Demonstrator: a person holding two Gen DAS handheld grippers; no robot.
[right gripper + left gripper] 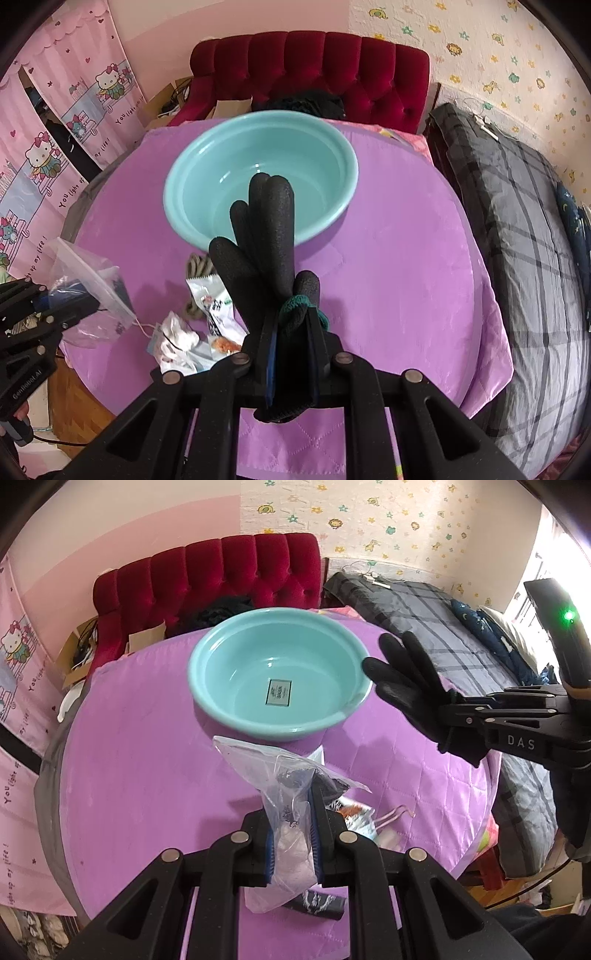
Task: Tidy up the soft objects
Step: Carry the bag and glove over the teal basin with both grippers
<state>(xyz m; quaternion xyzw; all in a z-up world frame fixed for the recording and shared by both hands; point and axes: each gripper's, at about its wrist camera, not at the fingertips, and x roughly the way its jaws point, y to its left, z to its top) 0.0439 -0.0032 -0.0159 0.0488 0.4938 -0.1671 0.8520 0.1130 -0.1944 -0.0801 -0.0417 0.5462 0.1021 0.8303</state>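
Observation:
An empty teal basin (280, 672) stands on the purple quilted table (140, 760); it also shows in the right wrist view (258, 162). My left gripper (293, 812) is shut on a clear plastic bag (284, 794) with dark and white items inside, held above the table in front of the basin. My right gripper (291, 332) is shut on a black work glove (266, 236), fingers up, held just short of the basin. The glove (406, 686) hangs at the basin's right rim in the left wrist view. The bag (92, 291) shows at left in the right wrist view.
Loose items lie on the table's near side: a coiled rope (197, 273), a white snack packet (214, 302), white socks (177, 336). A red tufted headboard (314, 70) stands behind the table. A bed with a grey plaid blanket (524, 236) is at right.

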